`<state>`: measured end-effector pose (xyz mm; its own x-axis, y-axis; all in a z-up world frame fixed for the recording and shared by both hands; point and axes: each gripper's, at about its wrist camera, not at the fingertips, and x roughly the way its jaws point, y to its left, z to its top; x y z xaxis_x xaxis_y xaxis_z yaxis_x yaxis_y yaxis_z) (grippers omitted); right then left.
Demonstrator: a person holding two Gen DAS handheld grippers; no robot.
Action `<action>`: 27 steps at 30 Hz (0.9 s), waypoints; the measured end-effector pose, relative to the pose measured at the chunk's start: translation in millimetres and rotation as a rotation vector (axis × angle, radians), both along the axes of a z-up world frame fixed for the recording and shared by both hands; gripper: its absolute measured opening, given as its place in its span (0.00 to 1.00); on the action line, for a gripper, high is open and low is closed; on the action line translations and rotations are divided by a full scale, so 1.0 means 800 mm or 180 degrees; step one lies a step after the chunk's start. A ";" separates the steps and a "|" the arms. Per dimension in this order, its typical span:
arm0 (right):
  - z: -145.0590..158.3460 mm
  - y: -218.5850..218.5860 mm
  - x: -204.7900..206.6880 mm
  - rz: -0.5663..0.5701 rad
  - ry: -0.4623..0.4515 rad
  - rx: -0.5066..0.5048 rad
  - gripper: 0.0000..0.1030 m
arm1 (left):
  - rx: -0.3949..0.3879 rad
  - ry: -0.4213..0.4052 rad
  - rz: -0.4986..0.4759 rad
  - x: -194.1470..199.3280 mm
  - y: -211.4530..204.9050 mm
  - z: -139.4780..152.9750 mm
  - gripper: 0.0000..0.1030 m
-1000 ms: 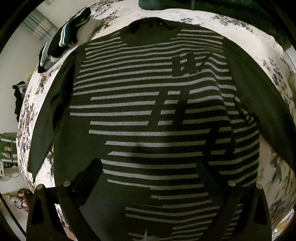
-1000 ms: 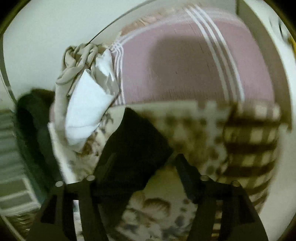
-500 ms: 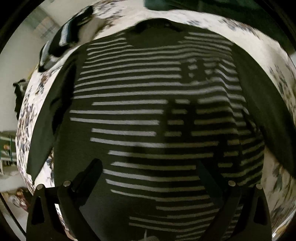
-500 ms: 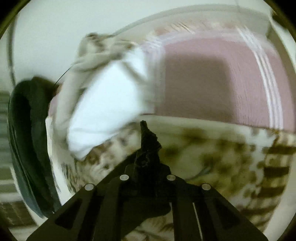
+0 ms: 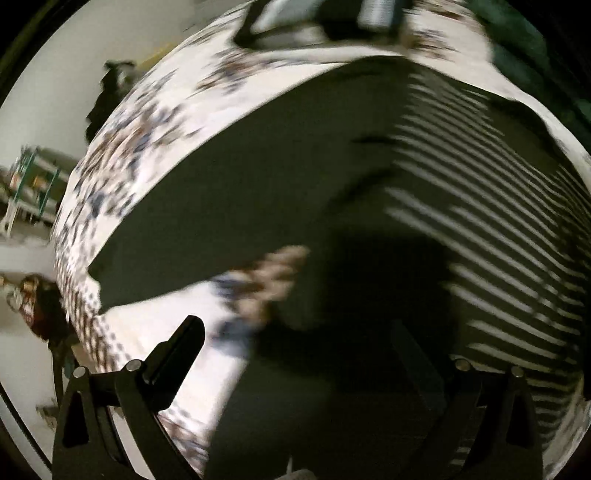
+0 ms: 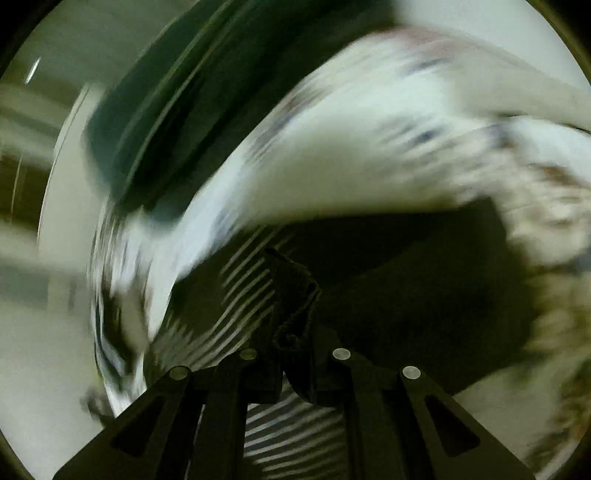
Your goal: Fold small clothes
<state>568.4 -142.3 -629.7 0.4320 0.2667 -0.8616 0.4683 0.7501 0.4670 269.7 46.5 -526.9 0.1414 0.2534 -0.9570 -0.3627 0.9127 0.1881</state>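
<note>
A dark sweater with grey stripes (image 5: 461, 206) lies spread on a floral bedspread (image 5: 140, 140). Its plain dark left sleeve (image 5: 229, 206) stretches toward the bed's left edge. My left gripper (image 5: 299, 350) is open and hovers low over the sweater's lower left side, one finger over the bedspread, the other over dark fabric. My right gripper (image 6: 295, 332) is shut on a bunched dark fold of the sweater (image 6: 291, 291), holding it over the striped front (image 6: 243, 295). Both views are blurred by motion.
Other clothes (image 5: 325, 18) lie at the far edge of the bed. A dark green shape (image 6: 155, 110) stands beyond the bed in the right wrist view. A shelf (image 5: 29, 184) and floor clutter (image 5: 37, 302) are to the bed's left.
My left gripper swung left from the sweater's middle toward its left sleeve and side. My right gripper closed on a dark part of the sweater and carried it over the striped front.
</note>
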 end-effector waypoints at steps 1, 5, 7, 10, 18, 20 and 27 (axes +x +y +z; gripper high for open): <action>-0.018 0.057 0.018 0.0223 0.0053 -0.0025 0.09 | 0.0007 0.0002 0.0054 -0.003 0.023 -0.002 1.00; -0.074 0.266 0.056 0.0892 0.0278 -0.0108 0.09 | 0.0034 -0.0028 0.0185 -0.011 0.102 -0.008 1.00; -0.084 0.346 0.064 0.1183 0.0247 -0.0116 0.09 | 0.0064 -0.0066 0.0212 -0.014 0.134 -0.009 1.00; -0.108 0.437 0.064 0.1578 0.0398 -0.0186 0.09 | 0.0109 -0.0144 0.0230 -0.015 0.182 -0.011 1.00; -0.097 0.383 0.025 0.1406 0.0601 0.0485 0.80 | -0.0237 -0.0198 0.0618 -0.041 0.288 0.007 1.00; -0.079 0.334 -0.010 0.1301 0.0652 0.0391 0.80 | -0.0367 -0.0234 0.0770 -0.057 0.319 0.016 1.00; -0.065 0.221 -0.112 0.1009 0.0997 0.0075 0.80 | -0.0765 -0.0368 0.1452 -0.140 0.422 -0.006 1.00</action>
<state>478.6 34.3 -682.0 0.0448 0.3649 -0.9299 0.3385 0.8703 0.3578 157.6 384.4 -531.9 0.1760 0.0891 -0.9803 -0.7392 0.6696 -0.0719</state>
